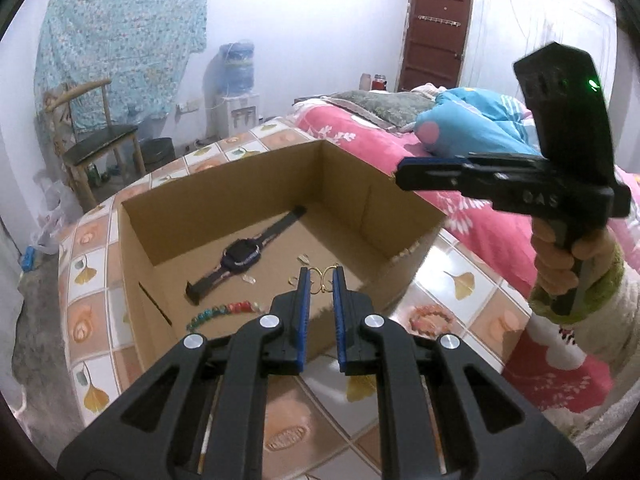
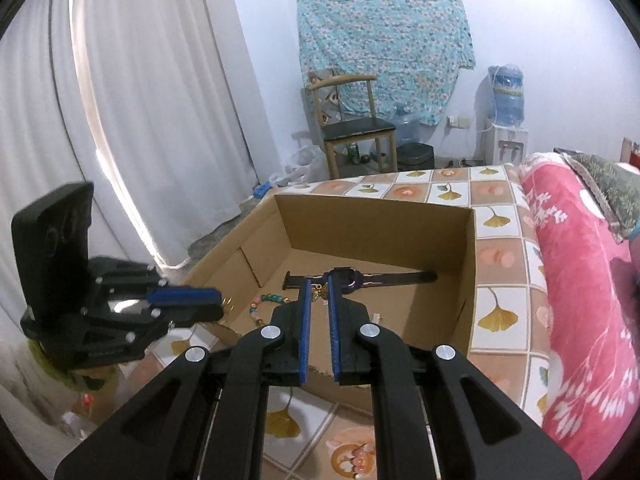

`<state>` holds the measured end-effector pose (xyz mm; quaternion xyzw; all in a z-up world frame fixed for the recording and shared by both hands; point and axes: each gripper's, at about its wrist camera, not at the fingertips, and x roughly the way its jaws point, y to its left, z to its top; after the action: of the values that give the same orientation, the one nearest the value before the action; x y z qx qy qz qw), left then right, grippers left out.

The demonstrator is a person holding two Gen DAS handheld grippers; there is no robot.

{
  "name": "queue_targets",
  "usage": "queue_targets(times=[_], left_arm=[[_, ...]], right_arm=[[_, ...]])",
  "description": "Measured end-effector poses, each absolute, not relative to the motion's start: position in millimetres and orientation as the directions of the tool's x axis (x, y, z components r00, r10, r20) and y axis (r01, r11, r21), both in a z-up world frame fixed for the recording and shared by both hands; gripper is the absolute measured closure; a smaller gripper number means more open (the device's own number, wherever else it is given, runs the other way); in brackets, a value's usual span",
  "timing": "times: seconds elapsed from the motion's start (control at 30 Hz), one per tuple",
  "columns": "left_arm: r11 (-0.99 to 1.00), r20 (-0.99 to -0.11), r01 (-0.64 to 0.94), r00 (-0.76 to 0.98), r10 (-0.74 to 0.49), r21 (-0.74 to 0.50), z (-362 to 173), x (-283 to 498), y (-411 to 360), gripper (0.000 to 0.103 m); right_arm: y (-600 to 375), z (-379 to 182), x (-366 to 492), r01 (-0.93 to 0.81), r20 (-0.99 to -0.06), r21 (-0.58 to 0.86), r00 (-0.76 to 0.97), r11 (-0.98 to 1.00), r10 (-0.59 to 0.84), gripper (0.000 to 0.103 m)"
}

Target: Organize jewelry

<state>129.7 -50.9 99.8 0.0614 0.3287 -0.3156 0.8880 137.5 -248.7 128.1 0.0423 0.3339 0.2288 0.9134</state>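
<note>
Open cardboard box [image 1: 224, 216] mid-frame on tiled surface [image 1: 92, 264]; inside lie a black watch [image 1: 240, 258] w/ flat strap and a round-bead bracelet [image 1: 224, 312]. Left claw [image 1: 320, 276] nipped on a thin gold wire piece [image 1: 320, 280]. Right claw [image 2: 319, 290] pinches a small gold charm [image 2: 320, 293], shape hard to make out. Both tilt down over the box. Hand [image 1: 568, 264] at right edge, partly cut off.

Wooden chair [image 2: 352, 128], water dispenser [image 1: 239, 80], brown door [image 1: 436, 32]
</note>
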Motion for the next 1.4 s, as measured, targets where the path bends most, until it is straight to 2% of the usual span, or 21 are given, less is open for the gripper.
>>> queue_targets(times=[0.17, 0.33, 0.47, 0.7, 0.73, 0.8, 1.0, 1.17, 1.4], left_arm=[[0.729, -0.623, 0.667, 0.509, -0.594, -0.150, 84, 93, -53, 0.092], [0.731, -0.700, 0.655, 0.429, -0.571, -0.195, 40, 85, -67, 0.092], [0.736, -0.713, 0.641, 0.411, -0.568, -0.217, 26, 90, -66, 0.092], [0.715, -0.737, 0.667, 0.373, -0.564, -0.209, 19, 80, -64, 0.092], [0.709, -0.744, 0.675, 0.364, -0.561, -0.204, 16, 77, -68, 0.092], [0.705, -0.762, 0.686, 0.356, -0.540, -0.179, 9, 71, -74, 0.083], [0.680, -0.809, 0.732, 0.374, -0.454, -0.043, -9, 59, -90, 0.074], [0.666, -0.832, 0.746, 0.373, -0.412, 0.004, -15, 64, -97, 0.074], [0.676, -0.851, 0.736, 0.348, -0.394, -0.011, -19, 68, -100, 0.075]], right_arm=[[-251, 123, 113, -0.405, -0.562, 0.269, 0.671, 0.874, 0.484, 0.094], [-250, 95, 90, -0.387, -0.600, 0.297, 0.635, 0.873, 0.485, 0.094], [-253, 74, 82, -0.354, -0.637, 0.323, 0.605, 0.878, 0.478, 0.094], [-271, 58, 72, -0.290, -0.647, 0.382, 0.594, 0.877, 0.478, 0.094], [-271, 55, 71, -0.286, -0.650, 0.387, 0.590, 0.877, 0.479, 0.094], [-271, 46, 68, -0.275, -0.663, 0.398, 0.573, 0.875, 0.482, 0.094], [-264, 15, 56, -0.247, -0.711, 0.422, 0.506, 0.872, 0.488, 0.094], [-265, -3, 51, -0.218, -0.727, 0.443, 0.480, 0.869, 0.491, 0.094], [-263, -6, 49, -0.220, -0.728, 0.442, 0.478, 0.870, 0.491, 0.094]])
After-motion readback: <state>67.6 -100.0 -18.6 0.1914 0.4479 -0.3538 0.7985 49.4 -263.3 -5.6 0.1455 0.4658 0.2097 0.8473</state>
